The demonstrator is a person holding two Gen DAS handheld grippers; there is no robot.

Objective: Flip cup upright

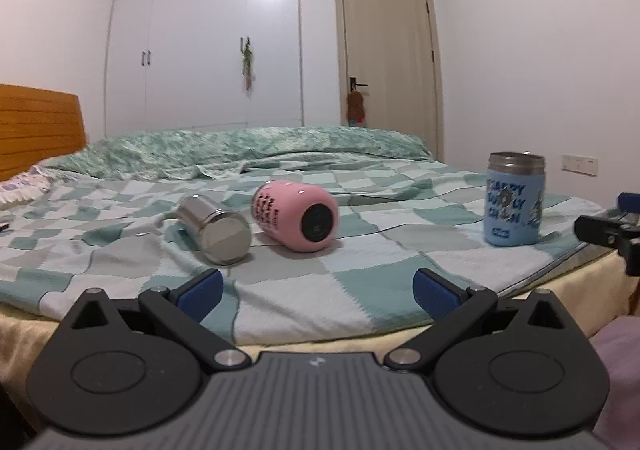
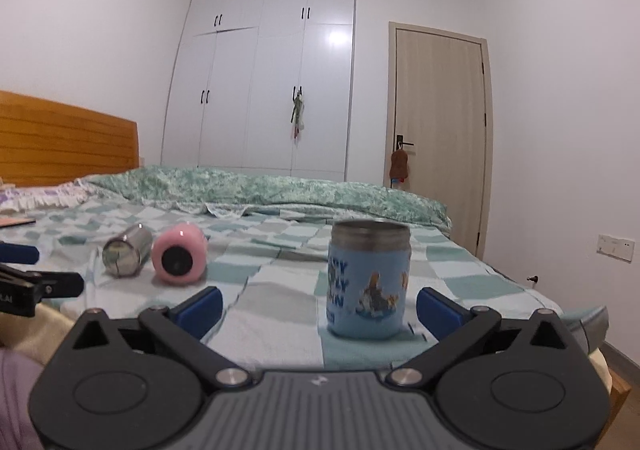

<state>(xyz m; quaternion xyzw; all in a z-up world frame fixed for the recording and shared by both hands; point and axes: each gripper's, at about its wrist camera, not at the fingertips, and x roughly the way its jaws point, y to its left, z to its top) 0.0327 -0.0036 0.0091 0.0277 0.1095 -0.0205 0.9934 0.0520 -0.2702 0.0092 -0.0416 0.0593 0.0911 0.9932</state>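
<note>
We are holding both claws short of the bed's near edge, so we are judging this to be the approach step, with no grasp begun. The left claw point(image 1: 318, 290) is standing wide open and holding nothing; the right claw point(image 2: 319, 308) is likewise spread wide and empty. Two cups are lying on their sides on the bed point(image 1: 360, 290): a pink cup point(image 1: 295, 215) showing us its dark round base, and a steel cup point(image 1: 214, 228) just beside it to the left, its shiny base toward us; whether the two are touching we cannot tell. A blue cup point(image 2: 368, 280) is already standing upright, well apart to the right, near the right claw, so we are taking it as needing nothing. In the left wrist view the pink cup is sitting near the centre line, so the next move is probably calling for the left claw to advance, close across the pink barrel and rotate it onto its base. We are expecting the soft checked blanket point(image 1: 120, 250) to give underfoot, so the set-down wants care. Beyond, a rumpled green quilt point(image 1: 256, 148) is lying across the far side, with a wooden headboard point(image 1: 40, 126), white wardrobe point(image 1: 208, 30) and closed door point(image 1: 386, 62) behind.
</note>
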